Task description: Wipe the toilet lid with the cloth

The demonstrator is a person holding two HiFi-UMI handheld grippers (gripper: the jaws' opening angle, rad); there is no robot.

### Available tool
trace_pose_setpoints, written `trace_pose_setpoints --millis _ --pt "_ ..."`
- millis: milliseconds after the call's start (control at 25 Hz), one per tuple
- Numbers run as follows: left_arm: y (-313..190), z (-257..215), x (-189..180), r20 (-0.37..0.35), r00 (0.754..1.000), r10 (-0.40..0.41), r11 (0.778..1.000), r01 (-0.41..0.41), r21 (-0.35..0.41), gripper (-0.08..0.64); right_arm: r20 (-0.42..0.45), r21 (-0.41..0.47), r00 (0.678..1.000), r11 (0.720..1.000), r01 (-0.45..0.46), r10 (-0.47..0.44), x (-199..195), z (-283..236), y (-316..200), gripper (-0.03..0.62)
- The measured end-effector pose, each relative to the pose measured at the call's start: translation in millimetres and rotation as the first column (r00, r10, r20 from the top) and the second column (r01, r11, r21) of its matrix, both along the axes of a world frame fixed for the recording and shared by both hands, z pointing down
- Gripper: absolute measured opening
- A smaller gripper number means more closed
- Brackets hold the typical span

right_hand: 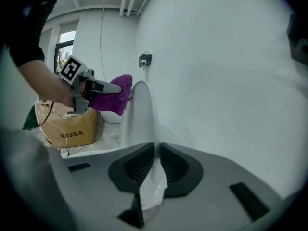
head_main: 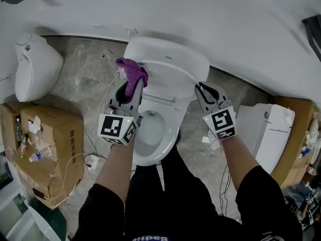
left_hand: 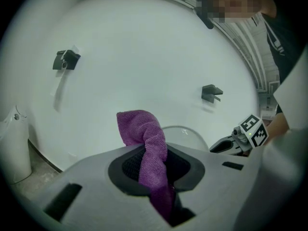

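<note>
Overhead, left tongs (head_main: 131, 86) clamped on purple cloth (head_main: 132, 71) by toilet lid (head_main: 173, 62), right tongs (head_main: 206, 91) pinching its edge, cardboard box (head_main: 52, 137) nearby.

Little can be read with certainty. The cardboard box (right_hand: 77, 124) to the left of the toilet (head_main: 165, 112) bears a row of dark Chinese characters (right_hand: 72, 134) on its side, too small to read. A tiny dark brand mark (head_main: 169, 57) on the toilet's upper white part is also illegible. On the shirt (head_main: 170, 205), pale letters (head_main: 150, 238) (cut by the head view's bottom edge) cannot be made out.
</note>
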State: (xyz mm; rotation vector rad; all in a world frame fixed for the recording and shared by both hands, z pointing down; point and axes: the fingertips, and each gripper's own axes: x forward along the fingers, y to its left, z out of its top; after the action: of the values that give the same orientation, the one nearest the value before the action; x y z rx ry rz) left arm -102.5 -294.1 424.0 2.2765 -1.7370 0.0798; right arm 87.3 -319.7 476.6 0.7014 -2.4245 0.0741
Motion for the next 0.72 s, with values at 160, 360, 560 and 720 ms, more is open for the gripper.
trace_pose_setpoints --millis 160,360,560,720 --pt "-19 1 2 0.002 1.0 -0.011 1.0 0.011 0.022 0.069 0.017 -0.008 1.0 1.0 0.0 0.0 -1 0 -2 0.058" --pt "-30 3 32 -0.024 1.0 0.02 0.999 -0.019 0.039 0.069 0.035 -0.023 0.999 1.0 0.003 -0.002 -3 -1 -1 0.058" --pt "-32 5 87 -0.043 0.993 0.107 0.993 -0.105 0.048 0.069 0.07 -0.032 0.997 0.999 0.014 -0.012 -2 -2 -2 0.058" --pt "-30 17 132 -0.061 0.981 0.186 0.982 -0.183 0.041 0.069 0.095 -0.035 0.994 0.998 0.052 -0.048 -1 -2 -2 0.058"
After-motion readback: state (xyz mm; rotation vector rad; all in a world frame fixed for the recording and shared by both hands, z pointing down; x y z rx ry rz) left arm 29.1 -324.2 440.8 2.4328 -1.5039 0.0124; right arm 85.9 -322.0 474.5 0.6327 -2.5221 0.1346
